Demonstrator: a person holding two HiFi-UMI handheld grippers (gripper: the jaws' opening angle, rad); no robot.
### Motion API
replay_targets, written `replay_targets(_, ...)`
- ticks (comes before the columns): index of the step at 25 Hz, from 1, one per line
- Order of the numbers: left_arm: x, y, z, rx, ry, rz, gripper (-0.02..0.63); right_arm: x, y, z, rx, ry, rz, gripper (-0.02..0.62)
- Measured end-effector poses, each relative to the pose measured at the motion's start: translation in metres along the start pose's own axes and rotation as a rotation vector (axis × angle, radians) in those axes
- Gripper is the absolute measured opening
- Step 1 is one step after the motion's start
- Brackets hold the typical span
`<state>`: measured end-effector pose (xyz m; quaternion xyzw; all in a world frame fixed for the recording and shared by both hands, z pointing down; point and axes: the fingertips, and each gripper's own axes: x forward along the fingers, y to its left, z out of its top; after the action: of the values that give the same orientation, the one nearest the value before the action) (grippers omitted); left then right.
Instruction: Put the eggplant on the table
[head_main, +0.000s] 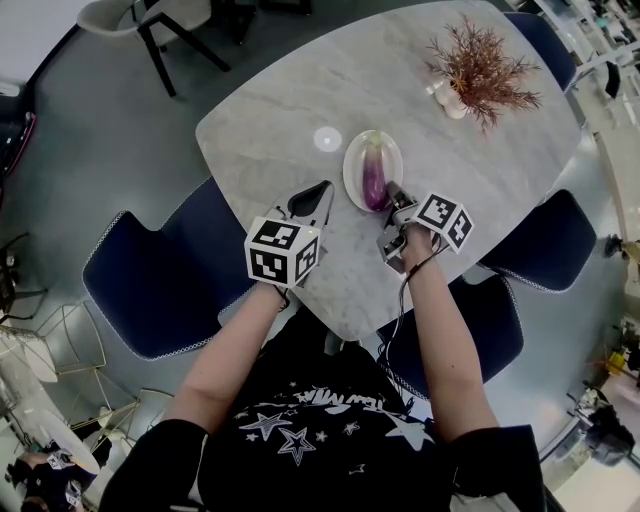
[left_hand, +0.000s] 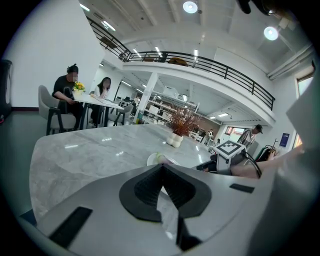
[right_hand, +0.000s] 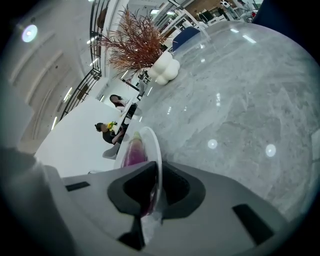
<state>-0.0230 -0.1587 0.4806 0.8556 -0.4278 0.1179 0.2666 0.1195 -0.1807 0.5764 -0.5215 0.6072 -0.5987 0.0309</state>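
Note:
A purple eggplant (head_main: 374, 174) lies lengthwise on a white oval plate (head_main: 352, 172) near the middle of the marble table (head_main: 270, 110). My right gripper (head_main: 396, 194) is at the plate's near right edge. In the right gripper view the plate's rim (right_hand: 154, 142) runs between the jaws of the right gripper (right_hand: 154, 167), which look shut on it. There the eggplant (right_hand: 132, 150) lies just beside the left pad. My left gripper (head_main: 322, 188) hovers left of the plate, shut and empty, and its tips (left_hand: 161, 167) meet in front of the plate (left_hand: 151, 159).
A dried reddish plant in a white vase (head_main: 478, 62) stands at the table's far right. A small round white disc (head_main: 327, 139) lies left of the plate. Blue chairs (head_main: 160, 280) (head_main: 545, 245) flank the table's near corner. People sit at a distant table (left_hand: 67, 92).

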Motion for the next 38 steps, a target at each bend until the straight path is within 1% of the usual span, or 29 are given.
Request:
replay_targets(4, -0.002, -0.005, 0.002, 0.009, -0.005, 0.000, 0.008, -0.001, -0.003, -0.002, -0.022, 0.027, -0.017, 0.029)
replay_targets(10, -0.004, -0.008, 0.006, 0.017, -0.014, 0.005, 0.008, -0.005, -0.005, 0.001, -0.111, 0.039, -0.054, 0.030)
replay_targets(14, -0.006, -0.010, 0.006, 0.013, -0.017, 0.011, 0.008, -0.013, -0.005, 0.005, -0.135, 0.027, -0.077, 0.031)
replay_targets(16, -0.009, -0.012, 0.007, 0.015, -0.023, 0.012, 0.008, -0.019, -0.003, 0.006, -0.147, 0.015, -0.073, 0.031)
replay_targets(22, -0.019, -0.020, 0.010, 0.024, -0.045, 0.015, 0.008, -0.042, 0.027, -0.001, -0.119, -0.001, 0.044, 0.029)
replay_targets(29, -0.040, -0.042, 0.013, 0.033, -0.077, 0.016, 0.008, -0.079, 0.056, -0.008, -0.181, -0.030, 0.110, 0.028)
replay_targets(36, -0.063, -0.074, 0.003, 0.046, -0.090, 0.012, 0.008, -0.125, 0.072, -0.029, -0.261, -0.011, 0.174, 0.028)
replay_targets(38, -0.070, -0.088, 0.003, 0.058, -0.094, 0.010, 0.008, -0.140, 0.074, -0.035, -0.270, -0.005, 0.190, 0.028)
